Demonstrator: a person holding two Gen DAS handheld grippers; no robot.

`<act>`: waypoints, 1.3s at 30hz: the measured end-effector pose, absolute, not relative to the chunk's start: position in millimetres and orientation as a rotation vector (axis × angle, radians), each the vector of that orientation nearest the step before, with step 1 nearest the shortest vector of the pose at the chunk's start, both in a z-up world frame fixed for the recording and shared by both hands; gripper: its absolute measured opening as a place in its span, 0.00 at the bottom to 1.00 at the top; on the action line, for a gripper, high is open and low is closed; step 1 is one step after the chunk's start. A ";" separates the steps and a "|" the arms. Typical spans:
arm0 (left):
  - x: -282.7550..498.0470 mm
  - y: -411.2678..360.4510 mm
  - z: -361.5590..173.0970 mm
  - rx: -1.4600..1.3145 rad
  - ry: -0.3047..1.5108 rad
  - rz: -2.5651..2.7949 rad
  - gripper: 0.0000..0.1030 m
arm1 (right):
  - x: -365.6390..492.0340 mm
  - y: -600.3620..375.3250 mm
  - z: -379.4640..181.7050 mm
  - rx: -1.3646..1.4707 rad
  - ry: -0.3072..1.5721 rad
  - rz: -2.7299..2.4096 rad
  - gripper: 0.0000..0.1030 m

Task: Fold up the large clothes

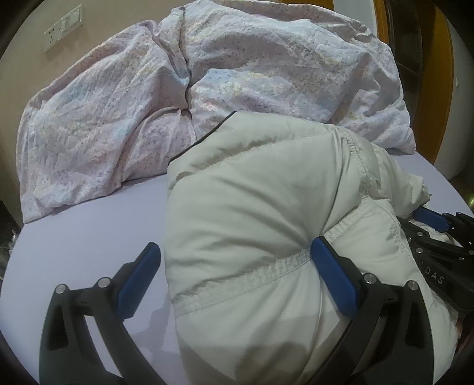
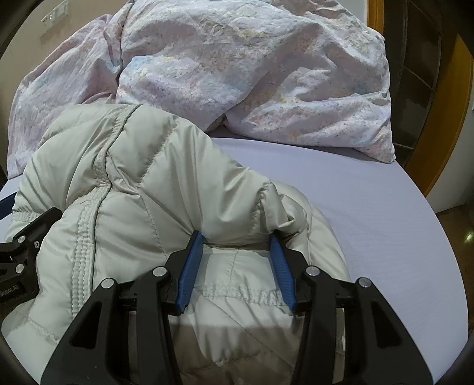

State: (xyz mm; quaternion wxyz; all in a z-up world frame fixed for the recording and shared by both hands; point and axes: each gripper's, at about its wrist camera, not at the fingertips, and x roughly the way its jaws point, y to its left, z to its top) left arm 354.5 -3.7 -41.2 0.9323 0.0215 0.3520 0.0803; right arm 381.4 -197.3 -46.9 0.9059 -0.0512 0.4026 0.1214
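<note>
A pale grey-green padded jacket [image 1: 251, 207] lies bunched on the lavender bed sheet [image 1: 89, 231]; it also shows in the right wrist view [image 2: 142, 183]. My left gripper [image 1: 237, 257] is open, its wide jaws straddling the jacket's stitched left edge without squeezing it. My right gripper [image 2: 235, 240] is open with jaws partly apart, pushed against a puffy fold of the jacket. The right gripper also shows at the right edge of the left wrist view [image 1: 438, 225], and the left gripper's body shows at the left edge of the right wrist view [image 2: 20, 251].
A crumpled floral duvet [image 1: 207, 88] is heaped across the back of the bed, also in the right wrist view [image 2: 251, 74]. Bare sheet [image 2: 385, 213] lies right of the jacket. A wall with sockets [image 1: 62, 26] is at left, wooden door frame [image 1: 441, 88] at right.
</note>
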 end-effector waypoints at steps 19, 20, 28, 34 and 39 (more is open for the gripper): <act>294.4 47.7 -15.0 -0.171 0.755 0.029 0.98 | 361.5 -318.6 -34.5 0.364 0.965 0.366 0.99; 294.1 55.7 -16.1 -0.214 0.774 0.010 0.98 | 361.9 -321.8 -36.8 0.391 0.986 0.385 0.99; 301.2 88.2 -34.5 -0.427 0.892 -0.124 0.98 | 377.0 -317.2 -64.2 0.516 1.167 0.510 0.99; 308.4 77.9 -48.4 -0.491 0.929 -0.214 0.98 | 389.0 -309.5 -88.8 0.613 1.287 0.600 0.99; 317.9 74.2 -59.0 -0.543 0.951 -0.270 0.98 | 391.8 -293.8 -94.4 0.599 1.332 0.691 0.99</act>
